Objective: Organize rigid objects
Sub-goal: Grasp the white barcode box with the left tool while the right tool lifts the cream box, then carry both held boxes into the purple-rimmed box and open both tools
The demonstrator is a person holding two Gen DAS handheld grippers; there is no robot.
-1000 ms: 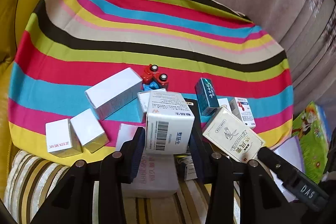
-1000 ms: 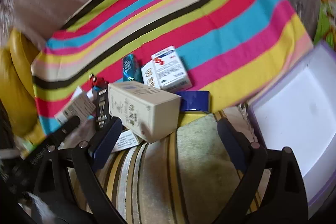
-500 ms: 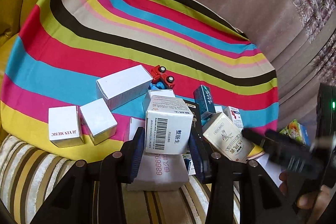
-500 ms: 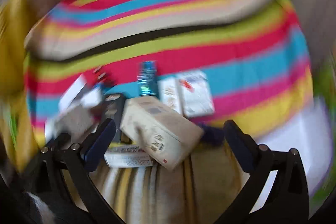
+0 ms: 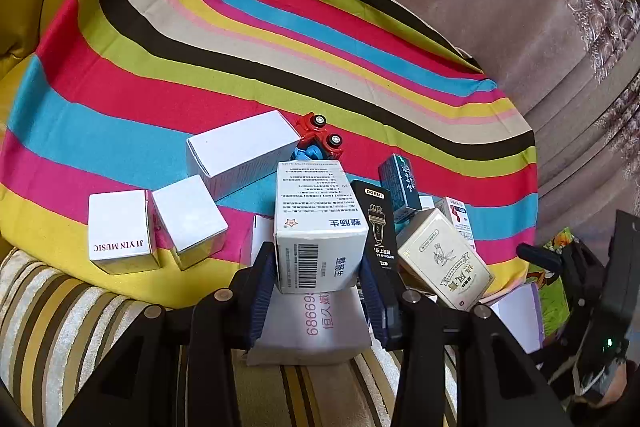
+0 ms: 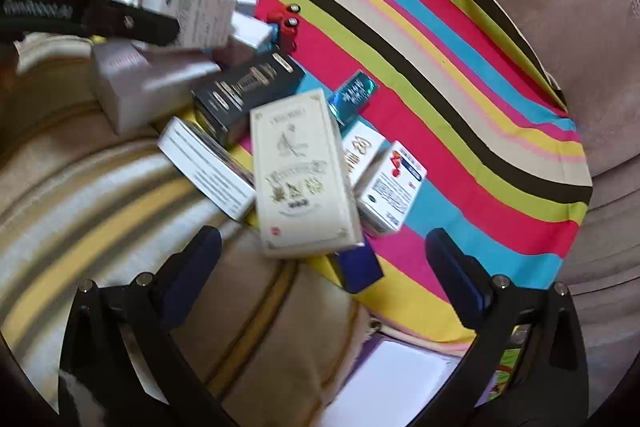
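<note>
On the striped cloth point(image 5: 168, 99) the boxes lie crowded near its front edge. The left gripper point(image 5: 320, 291) is clamped on the white barcode box point(image 5: 320, 251), held above a flat white parcel point(image 5: 316, 327). The right gripper point(image 6: 320, 263) stands wide with nothing between its pads — its jaws have just been opening — and the cream box point(image 6: 304, 179) lies free just beyond them. I think the risk is a knock: this box overhangs the cloth edge, and the small red-and-white box point(image 6: 390, 187) leans against its neighbours, so a careless approach may tip them.

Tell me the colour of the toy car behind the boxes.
Red toy car, white wheels; clearest in the left wrist view.
</note>
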